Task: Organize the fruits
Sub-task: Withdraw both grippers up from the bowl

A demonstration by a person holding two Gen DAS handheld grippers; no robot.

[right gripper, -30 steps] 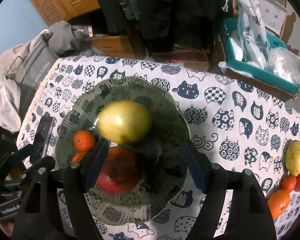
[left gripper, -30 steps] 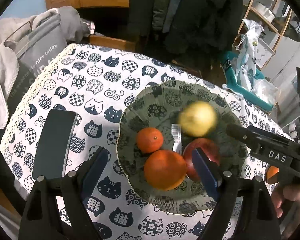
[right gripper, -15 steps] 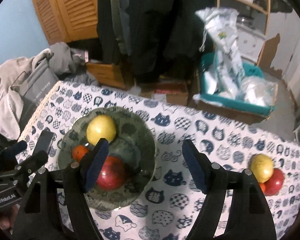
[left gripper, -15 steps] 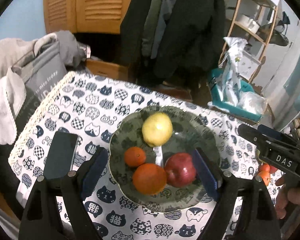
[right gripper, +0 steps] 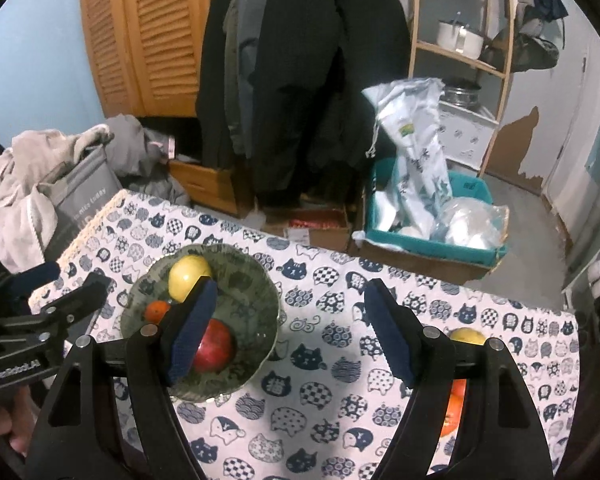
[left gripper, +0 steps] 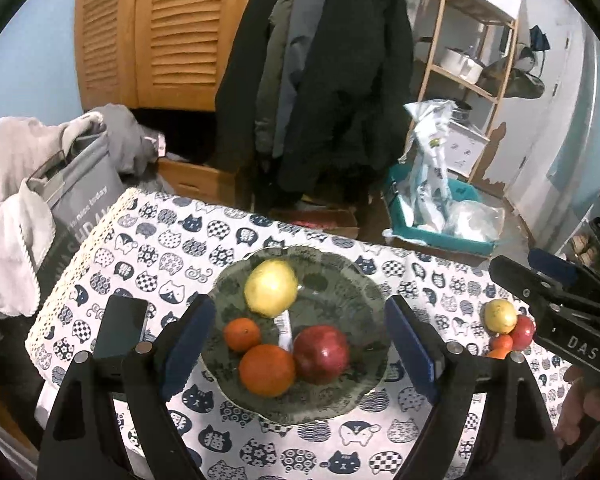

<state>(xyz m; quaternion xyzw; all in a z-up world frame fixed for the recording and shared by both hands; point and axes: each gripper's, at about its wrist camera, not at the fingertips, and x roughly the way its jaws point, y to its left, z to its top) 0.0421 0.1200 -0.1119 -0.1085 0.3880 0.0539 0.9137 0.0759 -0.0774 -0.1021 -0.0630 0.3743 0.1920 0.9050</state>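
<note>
I am watching both tools pull up and away from the green plate (left gripper: 352, 280), where a second ago the yellow lemon (left gripper: 271, 288) was blurred above the dish between my right tool's pads; it is now resting at the plate's far side, so that delivery is looking finished. The left tool (left gripper: 300, 344) is standing wide open with nothing between its blue pads, and the right tool (right gripper: 288, 330) is standing open and empty too (its left pad is merely crossing in front of the plate in its own view). The plate is sitting toward the left of the cat-print worktop (left gripper: 172, 248), holding the lemon, a small orange (left gripper: 242, 334), a larger orange (left gripper: 267, 369) and a red apple (left gripper: 321, 353). The lemon is lying with its long axis running roughly near-to-far, its nearer end beside a white label. Well apart, near the worktop's right edge, a loose cluster of fruit (left gripper: 507, 326) is waiting, so I judge those come next.
</note>
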